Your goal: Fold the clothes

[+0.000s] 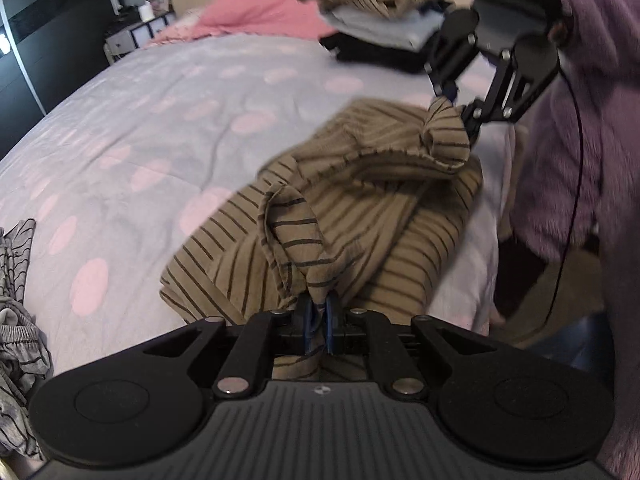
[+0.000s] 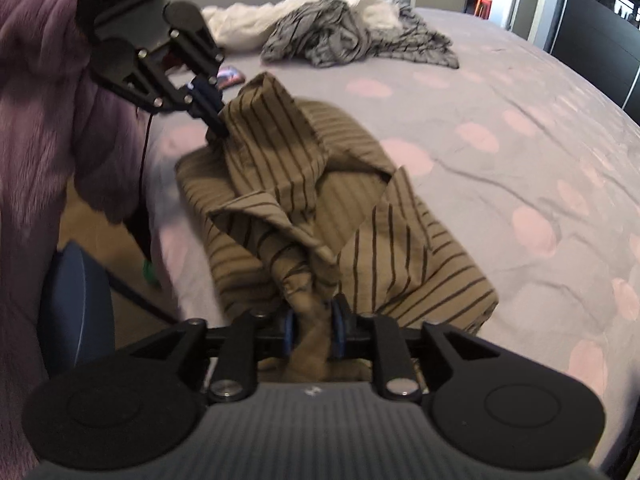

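Striped garment: the tan, dark-striped garment point(image 1: 360, 208) lies half folded on the bedspread, stretched between my two grippers, one bunched corner at each.
Left gripper: my left gripper point(image 1: 316, 320) is clamped tight on a gathered corner of the cloth, blue pads nearly meeting with the fabric pinched between them.
Right gripper: my right gripper point(image 2: 314, 328) has a wad of the same cloth between its blue pads; the jaws stand somewhat apart and I cannot tell whether the pads press on it.
Bedspread: the lilac bedspread point(image 1: 168, 120) with pink dots runs out ahead of my left gripper and off to its left.
Folded stack: a stack of folded clothes point(image 1: 380, 24) sits well ahead of my left gripper, past the right gripper, with another striped piece on top.
Loose heap: a grey striped heap point(image 2: 352, 36) with white cloth behind it lies far ahead of my right gripper.
Sleeve: my fuzzy purple sleeve point(image 2: 36, 128) is behind the left gripper in the right wrist view.
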Action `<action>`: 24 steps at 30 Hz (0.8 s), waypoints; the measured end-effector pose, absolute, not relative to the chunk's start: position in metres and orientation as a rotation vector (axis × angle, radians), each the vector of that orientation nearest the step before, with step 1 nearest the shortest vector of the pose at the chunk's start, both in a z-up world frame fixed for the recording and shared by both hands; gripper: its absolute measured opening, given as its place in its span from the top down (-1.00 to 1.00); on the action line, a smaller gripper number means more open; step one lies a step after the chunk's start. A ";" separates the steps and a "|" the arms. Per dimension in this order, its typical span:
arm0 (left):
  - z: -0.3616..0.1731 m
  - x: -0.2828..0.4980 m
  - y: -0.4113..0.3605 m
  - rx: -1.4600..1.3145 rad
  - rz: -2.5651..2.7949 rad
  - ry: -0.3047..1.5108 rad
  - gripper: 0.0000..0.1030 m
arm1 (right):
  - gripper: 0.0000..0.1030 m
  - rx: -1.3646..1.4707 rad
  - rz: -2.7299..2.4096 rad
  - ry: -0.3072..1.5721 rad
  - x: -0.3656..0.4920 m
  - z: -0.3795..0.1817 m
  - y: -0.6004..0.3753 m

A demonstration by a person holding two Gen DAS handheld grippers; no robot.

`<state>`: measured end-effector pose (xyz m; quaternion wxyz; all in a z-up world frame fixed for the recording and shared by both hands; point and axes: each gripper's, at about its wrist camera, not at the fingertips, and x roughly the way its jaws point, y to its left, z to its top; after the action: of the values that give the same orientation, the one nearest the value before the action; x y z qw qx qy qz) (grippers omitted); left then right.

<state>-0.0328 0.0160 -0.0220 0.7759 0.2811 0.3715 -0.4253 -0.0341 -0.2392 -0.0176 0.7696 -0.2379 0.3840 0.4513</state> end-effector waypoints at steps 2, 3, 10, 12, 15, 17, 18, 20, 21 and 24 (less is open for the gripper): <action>-0.022 -0.038 0.014 0.658 -0.942 0.822 0.91 | 0.28 -0.540 0.980 0.844 -0.040 -0.016 -0.237; -0.020 -0.042 0.013 0.686 -0.957 0.827 0.91 | 0.14 -0.558 0.988 0.847 -0.044 -0.013 -0.237; 0.014 -0.057 0.026 0.691 -1.020 0.818 0.89 | 0.01 -0.587 0.979 0.838 -0.067 0.020 -0.237; 0.029 -0.054 0.031 0.597 -1.022 0.791 0.89 | 0.01 -0.536 0.890 0.831 -0.067 0.029 -0.234; 0.042 -0.049 0.029 0.478 -1.006 0.734 0.70 | 0.01 -0.474 0.752 0.838 -0.067 0.036 -0.221; 0.041 -0.045 0.020 0.463 -0.995 0.699 0.50 | 0.01 -0.453 0.689 0.843 -0.066 0.032 -0.207; 0.037 -0.043 0.014 0.474 -0.995 0.698 0.49 | 0.00 -0.439 0.677 0.849 -0.065 0.029 -0.201; 0.028 -0.041 0.003 0.500 -1.008 0.712 0.42 | 0.01 -0.408 0.700 0.839 -0.066 0.021 -0.188; 0.021 -0.042 -0.003 0.519 -1.014 0.718 0.36 | 0.01 -0.391 0.713 0.832 -0.066 0.017 -0.183; 0.002 -0.049 -0.019 0.625 -0.973 0.705 0.24 | -0.14 -0.379 0.764 0.837 -0.071 -0.001 -0.165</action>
<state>-0.0492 -0.0187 0.0025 0.7792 0.2890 0.3263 -0.4503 -0.0708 -0.1654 -0.0011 0.8269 -0.1783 0.3940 0.3595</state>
